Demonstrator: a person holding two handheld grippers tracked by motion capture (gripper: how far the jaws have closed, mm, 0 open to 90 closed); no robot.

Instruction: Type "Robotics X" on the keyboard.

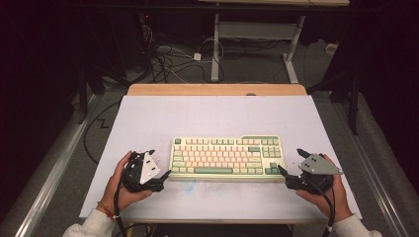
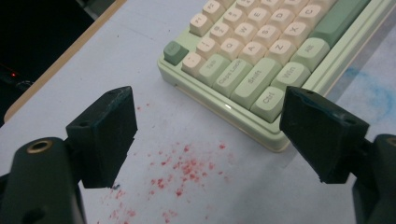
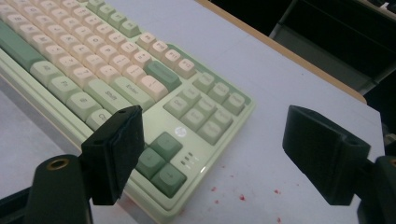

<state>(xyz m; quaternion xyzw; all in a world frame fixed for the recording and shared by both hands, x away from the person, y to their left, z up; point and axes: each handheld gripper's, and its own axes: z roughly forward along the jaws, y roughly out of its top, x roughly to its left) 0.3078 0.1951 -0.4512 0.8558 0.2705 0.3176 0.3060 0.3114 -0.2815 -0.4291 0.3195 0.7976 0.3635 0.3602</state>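
A pale green keyboard [image 1: 227, 157] with cream and green keys lies in the middle of the white table top [image 1: 207, 116]. My left gripper [image 1: 160, 165] sits at the keyboard's near left corner, held in a hand, jaws wide open and empty. In the left gripper view the keyboard [image 2: 261, 60] corner lies between the open gripper [image 2: 210, 135], close to one jaw. My right gripper [image 1: 289, 163] is at the keyboard's near right corner, also open and empty. In the right gripper view the gripper [image 3: 210, 154] frames the keyboard [image 3: 116, 79] corner with the arrow keys.
Red specks [image 2: 182, 170] stain the table by the left corner, and a blue smear [image 2: 373, 93] lies in front of the keyboard. The table's wooden far edge [image 1: 217, 89] faces a floor with cables [image 1: 168, 59] and a desk frame [image 1: 257, 44].
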